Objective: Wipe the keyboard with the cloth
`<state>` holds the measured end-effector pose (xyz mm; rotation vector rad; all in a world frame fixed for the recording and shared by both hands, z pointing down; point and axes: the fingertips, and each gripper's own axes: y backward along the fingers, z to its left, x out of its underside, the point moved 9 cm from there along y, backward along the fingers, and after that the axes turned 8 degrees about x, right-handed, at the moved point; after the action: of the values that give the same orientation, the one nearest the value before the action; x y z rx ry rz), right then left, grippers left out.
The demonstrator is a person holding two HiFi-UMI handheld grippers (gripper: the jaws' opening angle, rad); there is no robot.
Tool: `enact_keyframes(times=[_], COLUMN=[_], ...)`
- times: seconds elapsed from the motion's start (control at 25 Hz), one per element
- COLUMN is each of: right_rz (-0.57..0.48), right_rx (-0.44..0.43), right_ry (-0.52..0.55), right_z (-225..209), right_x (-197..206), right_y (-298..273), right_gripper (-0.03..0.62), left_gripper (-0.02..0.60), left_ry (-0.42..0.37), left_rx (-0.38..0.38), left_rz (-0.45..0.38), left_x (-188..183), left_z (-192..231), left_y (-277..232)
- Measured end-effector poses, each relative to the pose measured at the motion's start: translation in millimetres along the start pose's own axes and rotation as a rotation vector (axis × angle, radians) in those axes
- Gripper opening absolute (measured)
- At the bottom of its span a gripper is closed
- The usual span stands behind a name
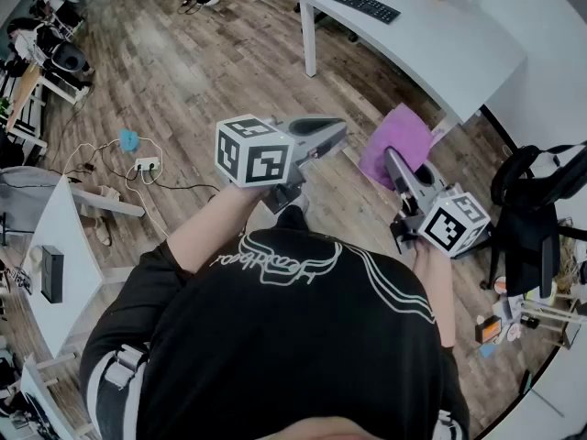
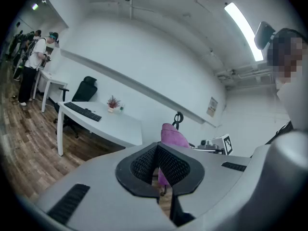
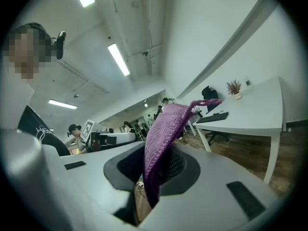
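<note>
Purple cloth [image 3: 166,134] was pinched by one edge in the right gripper [image 1: 393,159], jaws clamped on it and the rest flopping free past the tips. It looked like knit or terry: soft, light, no stiffness. It'd likely bunch under a push, so I'd hold a wad nearer the middle rather than a corner. Left gripper [image 2: 160,174] had its jaws pressed together with nothing in them, and the cloth sat just ahead of it to the right. Black keyboard [image 1: 353,0] lay on the white desk [image 1: 440,44], well ahead of both grippers and apart from the cloth. Wipe not begun, I reckon.
</note>
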<state>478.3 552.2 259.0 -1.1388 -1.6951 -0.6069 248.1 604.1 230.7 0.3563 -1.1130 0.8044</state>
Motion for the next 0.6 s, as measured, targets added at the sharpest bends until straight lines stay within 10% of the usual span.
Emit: enact_keyframes(times=[0.6], right_rz=[0.007], right_rx=[-0.011], right_ry=[0.011], right_z=[12], right_x=[3], right_y=[-12], right_gripper=[0.058], left_gripper=[0.005], left_ry=[-0.007], left_rx=[-0.004], left_rz=[-0.016], left_x=[4], left_z=[4], left_y=[15])
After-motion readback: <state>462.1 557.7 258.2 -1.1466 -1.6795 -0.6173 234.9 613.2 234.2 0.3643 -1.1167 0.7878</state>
